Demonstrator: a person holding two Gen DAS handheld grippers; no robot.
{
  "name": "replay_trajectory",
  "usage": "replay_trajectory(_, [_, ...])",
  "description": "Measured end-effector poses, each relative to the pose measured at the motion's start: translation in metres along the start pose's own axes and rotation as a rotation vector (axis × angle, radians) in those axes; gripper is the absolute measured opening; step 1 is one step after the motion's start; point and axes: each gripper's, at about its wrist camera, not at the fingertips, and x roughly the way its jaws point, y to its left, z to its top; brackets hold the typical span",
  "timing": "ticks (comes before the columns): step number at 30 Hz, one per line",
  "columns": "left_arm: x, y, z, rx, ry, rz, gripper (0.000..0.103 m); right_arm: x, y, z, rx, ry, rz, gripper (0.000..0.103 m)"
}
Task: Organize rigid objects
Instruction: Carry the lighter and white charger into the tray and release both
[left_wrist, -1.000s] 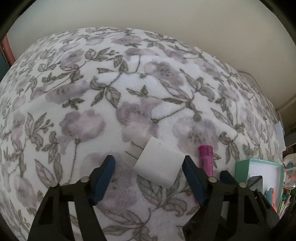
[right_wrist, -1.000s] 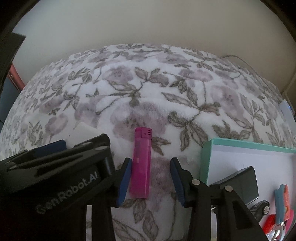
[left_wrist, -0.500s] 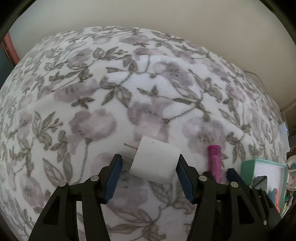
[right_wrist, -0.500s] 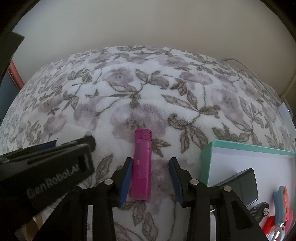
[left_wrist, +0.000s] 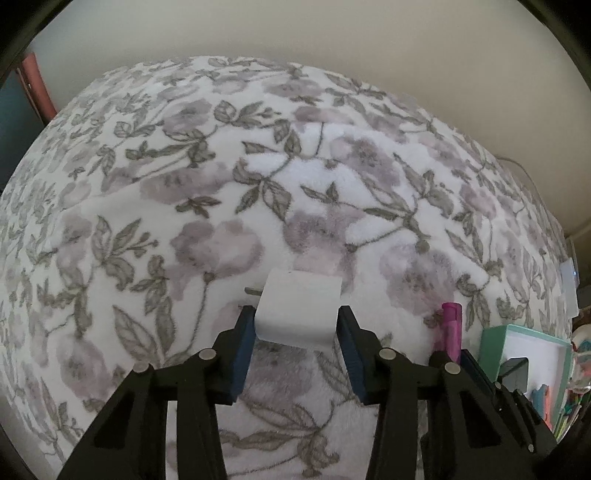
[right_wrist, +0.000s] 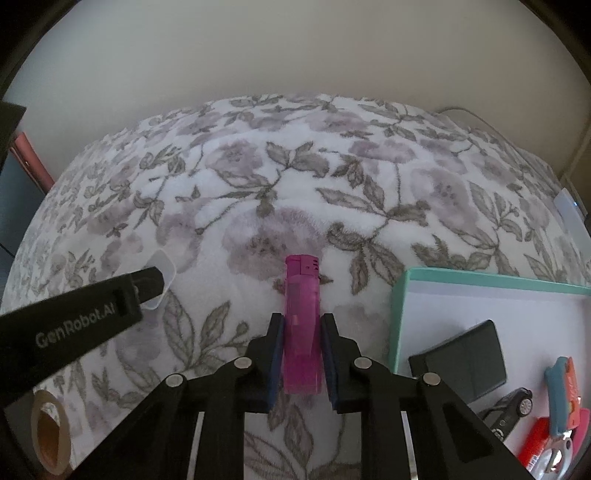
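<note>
Jaws right: right gripper clamped on pink lighter, lying on floral blanket.
Jaws left: left gripper closing around white charger; pads look touching, hard to confirm.
Writing: "GenRobot.AI" on left gripper.
Box: teal-rimmed box beside lighter.

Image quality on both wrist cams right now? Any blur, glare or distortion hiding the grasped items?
Left wrist: heavy fisheye bowing of the floral blanket, dim flat light, white charger sharp. Right wrist: same bowing, pink lighter sharp, no glare; teal box cropped at the edge.
</note>
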Motion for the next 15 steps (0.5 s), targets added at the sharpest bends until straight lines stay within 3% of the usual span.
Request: replay_trajectory(15, [-0.059, -0.009, -0.003, 0.010, -0.097, -0.002, 0.045, -0.059, -0.019, 0.000, 0.053, -0.075, 0.028, 0.021])
